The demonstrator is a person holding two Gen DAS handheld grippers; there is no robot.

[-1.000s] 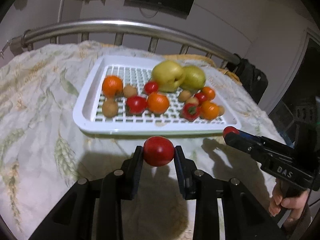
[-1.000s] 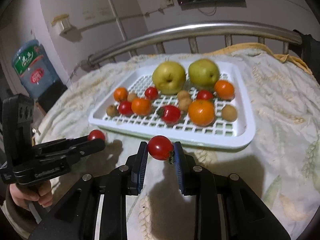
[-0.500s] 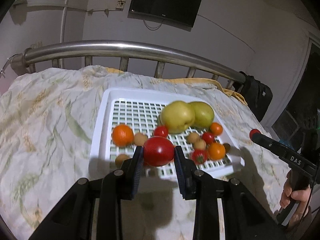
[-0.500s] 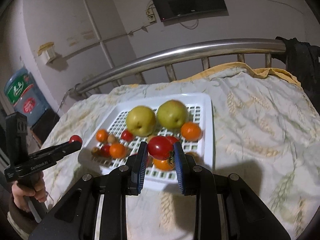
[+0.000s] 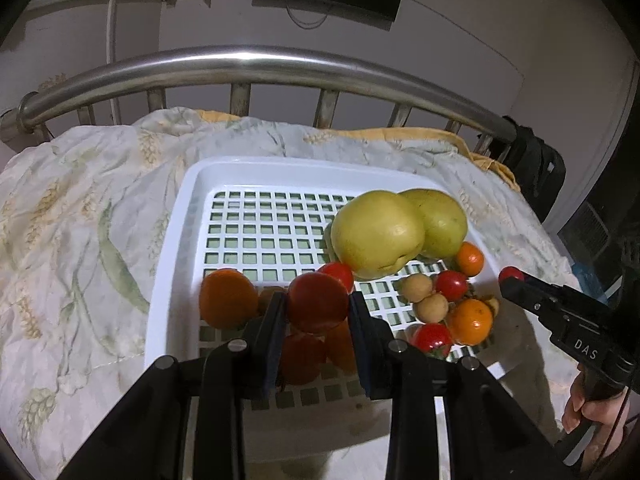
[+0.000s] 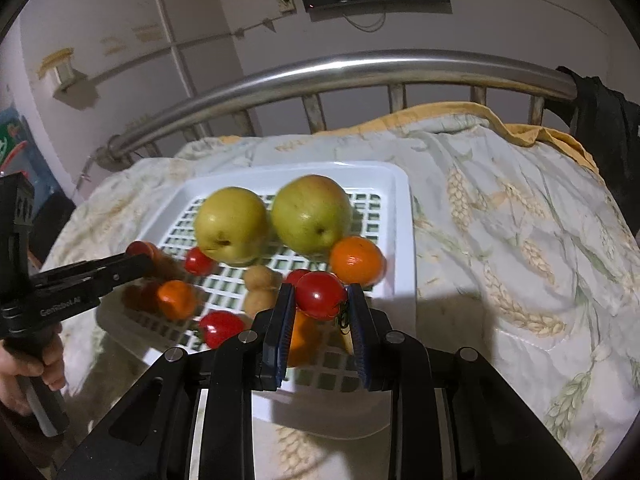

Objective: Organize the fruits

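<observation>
Red tomatoes [image 5: 317,302] now over tray [image 5: 176,240], prev. short.

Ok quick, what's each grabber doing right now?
Left gripper: closed on a red tomato, above the white tray.
Right gripper: closed on a small red tomato, also above the tray.

Left gripper [image 5: 317,309] is clamping a red tomato [image 5: 317,302] between its fingers; right gripper [image 6: 321,297] is clamping a smaller tomato [image 6: 320,294], both reaching forward side by side.
</observation>
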